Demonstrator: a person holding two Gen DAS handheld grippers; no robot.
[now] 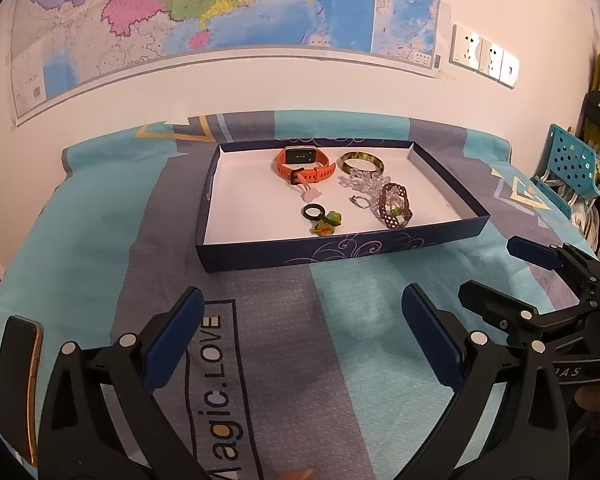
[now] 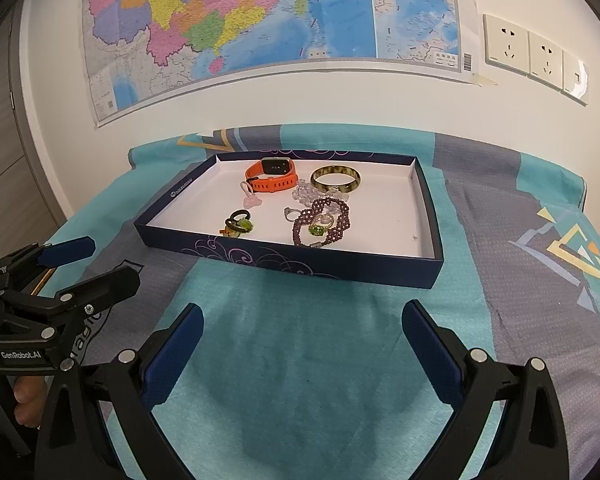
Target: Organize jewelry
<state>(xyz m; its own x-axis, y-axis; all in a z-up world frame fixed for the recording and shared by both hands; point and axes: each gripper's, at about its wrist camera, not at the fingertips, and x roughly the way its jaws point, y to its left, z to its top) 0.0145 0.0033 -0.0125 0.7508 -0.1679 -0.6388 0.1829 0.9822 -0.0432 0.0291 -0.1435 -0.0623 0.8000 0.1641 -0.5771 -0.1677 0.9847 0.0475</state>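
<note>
left gripper (image 1: 302, 320) fingers released | right gripper (image 2: 302, 332) fingers released | tray (image 2: 292, 258) ahead, unobstructed

Your tray (image 2: 236, 255) lies on the bench (image 2: 300, 360), in front of the wall with the map (image 2: 260, 20). Inside the tray, the watch (image 2: 274, 180) lies at the back, and the bangle (image 2: 335, 178) is just to its right. The beaded bracelet (image 2: 322, 222) lies nearer to you, in front of the bangle. The small charm (image 2: 238, 226) lies to the left of the beaded bracelet. Both your tongs are before the tray, apart from it.
</note>
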